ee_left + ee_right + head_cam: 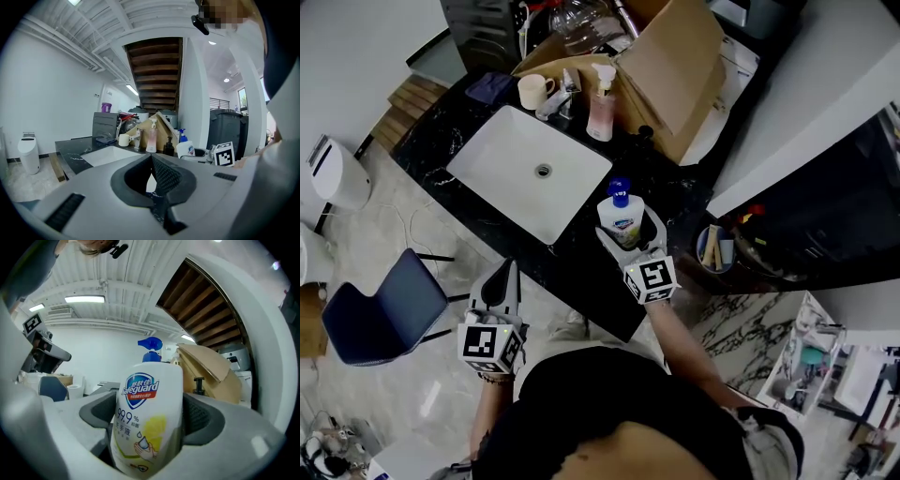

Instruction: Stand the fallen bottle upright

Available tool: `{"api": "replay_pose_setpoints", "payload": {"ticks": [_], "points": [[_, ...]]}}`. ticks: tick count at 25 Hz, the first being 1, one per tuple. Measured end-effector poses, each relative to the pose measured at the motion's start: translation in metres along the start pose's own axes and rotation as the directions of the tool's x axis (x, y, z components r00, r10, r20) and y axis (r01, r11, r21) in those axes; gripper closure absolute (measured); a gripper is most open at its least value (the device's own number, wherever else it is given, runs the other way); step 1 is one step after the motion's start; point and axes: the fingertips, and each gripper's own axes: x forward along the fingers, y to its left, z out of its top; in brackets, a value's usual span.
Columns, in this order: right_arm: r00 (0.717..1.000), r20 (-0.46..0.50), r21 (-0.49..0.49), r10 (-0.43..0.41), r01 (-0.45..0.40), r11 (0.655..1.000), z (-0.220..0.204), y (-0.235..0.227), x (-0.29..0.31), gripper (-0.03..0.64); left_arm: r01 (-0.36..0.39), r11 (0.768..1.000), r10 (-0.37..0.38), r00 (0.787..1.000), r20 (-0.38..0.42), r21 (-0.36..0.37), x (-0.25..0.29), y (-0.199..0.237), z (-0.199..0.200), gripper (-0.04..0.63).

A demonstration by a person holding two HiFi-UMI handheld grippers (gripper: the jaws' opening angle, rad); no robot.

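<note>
Because the soap bottle [619,214] is clamped round its body by the right gripper [630,232], it sits pump-up over the black counter [591,267] beside the sink [502,173], seemingly for setting down upright, while the left gripper [500,281] hangs closed, empty.

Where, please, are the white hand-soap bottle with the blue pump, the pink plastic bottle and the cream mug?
white hand-soap bottle with the blue pump [621,227]: head view, label.
pink plastic bottle [600,114]: head view, body.
cream mug [532,94]: head view, wall.

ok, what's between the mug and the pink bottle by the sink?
The faucet stands between the mug and the pink bottle; the head view shows it.
</note>
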Motion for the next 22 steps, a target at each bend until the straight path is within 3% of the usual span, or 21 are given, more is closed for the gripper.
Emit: {"api": "replay_pose_setpoints", "payload": {"ticks": [8, 11, 12, 13, 14, 17, 19, 22], "points": [[1.0, -0.025, -0.01, 0.014, -0.014, 1.0, -0.016, 0.003, -0.005, 0.184, 0.022, 1.0, -0.021, 1.0, -0.013, 0.023, 0.005, -0.01, -0.005, 0.592], [0.999, -0.014, -0.002, 0.033, -0.034, 0.999, -0.015, 0.005, -0.007, 0.184, 0.152, 0.988, -0.152, 0.988, -0.035, 0.004, 0.024, -0.034, -0.002, 0.583], [0.999, -0.009, -0.002, 0.037, -0.037, 0.999, -0.015, 0.005, -0.008, 0.184, 0.218, 0.976, -0.218, 0.975, -0.039, 0.005, 0.036, -0.046, 0.002, 0.536], [0.999, -0.005, 0.0, 0.039, -0.039, 0.999, -0.015, 0.005, -0.009, 0.184, 0.287, 0.958, -0.286, 0.957, -0.041, 0.017, 0.049, -0.061, 0.007, 0.424], [0.999, -0.004, 0.003, 0.039, -0.039, 0.999, -0.015, 0.005, -0.01, 0.184, 0.354, 0.934, -0.353, 0.935, -0.044, 0.041, 0.064, -0.076, 0.014, 0.356], [0.999, -0.006, 0.009, 0.036, -0.036, 0.999, -0.016, 0.006, -0.013, 0.184, 0.515, 0.847, -0.511, 0.857, -0.069, 0.127, 0.106, -0.124, 0.035, 0.291], [0.999, -0.009, 0.005, 0.038, -0.038, 0.999, -0.015, 0.007, -0.015, 0.184, 0.584, 0.795, -0.575, 0.812, -0.106, 0.163, 0.131, -0.15, 0.044, 0.262], [0.999, -0.013, -0.002, 0.042, -0.042, 0.999, -0.016, 0.009, -0.017, 0.184, 0.641, 0.742, -0.623, 0.768, -0.153, 0.196, 0.156, -0.176, 0.052, 0.253]]}}
